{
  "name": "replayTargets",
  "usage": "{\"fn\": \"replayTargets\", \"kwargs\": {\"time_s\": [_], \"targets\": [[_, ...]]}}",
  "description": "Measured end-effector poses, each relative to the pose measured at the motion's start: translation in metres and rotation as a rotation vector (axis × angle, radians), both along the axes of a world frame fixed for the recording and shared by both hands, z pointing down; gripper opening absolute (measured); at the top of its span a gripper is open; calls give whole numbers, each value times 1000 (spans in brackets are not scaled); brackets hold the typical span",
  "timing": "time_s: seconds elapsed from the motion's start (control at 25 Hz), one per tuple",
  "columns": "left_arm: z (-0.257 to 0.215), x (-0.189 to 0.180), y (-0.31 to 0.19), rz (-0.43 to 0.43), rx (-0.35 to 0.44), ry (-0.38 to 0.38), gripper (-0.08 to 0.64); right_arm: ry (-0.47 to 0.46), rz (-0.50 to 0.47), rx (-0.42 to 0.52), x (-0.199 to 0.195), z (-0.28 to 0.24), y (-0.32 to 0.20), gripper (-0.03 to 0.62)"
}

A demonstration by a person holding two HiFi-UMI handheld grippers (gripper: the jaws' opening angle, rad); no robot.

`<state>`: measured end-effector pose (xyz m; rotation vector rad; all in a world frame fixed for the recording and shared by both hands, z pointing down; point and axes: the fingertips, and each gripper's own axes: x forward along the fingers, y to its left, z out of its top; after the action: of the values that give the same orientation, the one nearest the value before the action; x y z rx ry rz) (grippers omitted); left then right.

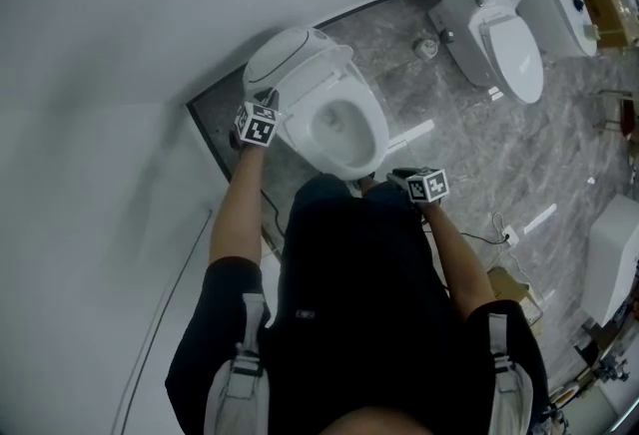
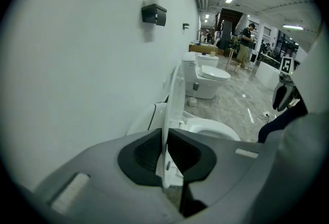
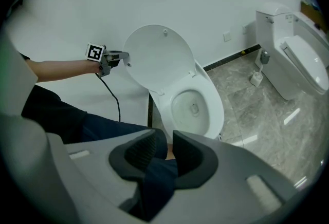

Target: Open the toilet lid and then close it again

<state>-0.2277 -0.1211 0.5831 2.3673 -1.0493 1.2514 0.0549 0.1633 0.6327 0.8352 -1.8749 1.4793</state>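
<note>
Toilet lid (image 2: 176, 99) upright, edge clamped in left hand-held gripper (image 2: 165, 152); right hand-held gripper (image 3: 169, 147) open-jawed, well apart.

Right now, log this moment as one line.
toilet lid: raised | left gripper: fingers shut on its edge | right gripper: open, empty

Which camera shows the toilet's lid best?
The right gripper view: the whole raised toilet lid faces it, with the left gripper pinching its rim. The left gripper view shows only the lid's thin edge, caught between its jaws. The head view sees the lid from above, squashed short.
</note>
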Motion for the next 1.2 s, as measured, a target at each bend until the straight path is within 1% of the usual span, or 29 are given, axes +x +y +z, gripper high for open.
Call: {"fn": "replayTargets", "kwargs": {"time_s": [0.16, 0.24, 0.4, 0.56, 0.68, 0.8, 0.92, 1.08, 1.2], "targets": [[3, 8, 14, 53, 5, 4, 37, 3, 11, 19, -12, 1, 9, 103], [2, 11, 21, 66, 7, 11, 37, 11, 17, 18, -15, 2, 12, 103], [2, 21, 36, 89, 19, 16, 38, 16, 7, 45, -17, 1, 9, 103], [5, 30, 53, 94, 9, -31, 38, 1, 33, 70, -7, -3, 6, 103], [6, 38, 70, 101, -20, -50, 38, -20, 28, 86, -1, -6, 7, 103], [8, 51, 92, 138, -33, -83, 38, -50, 32, 111, 4, -15, 0, 103], [12, 62, 111, 178, -39, -124, 44, -72, 46, 94, 11, -16, -6, 103], [19, 78, 134, 207, -61, -170, 52, -102, 1, 123, 13, -16, -14, 103], [27, 85, 144, 208, -74, -182, 58, -118, -30, 150, 10, -18, -24, 103]]}}
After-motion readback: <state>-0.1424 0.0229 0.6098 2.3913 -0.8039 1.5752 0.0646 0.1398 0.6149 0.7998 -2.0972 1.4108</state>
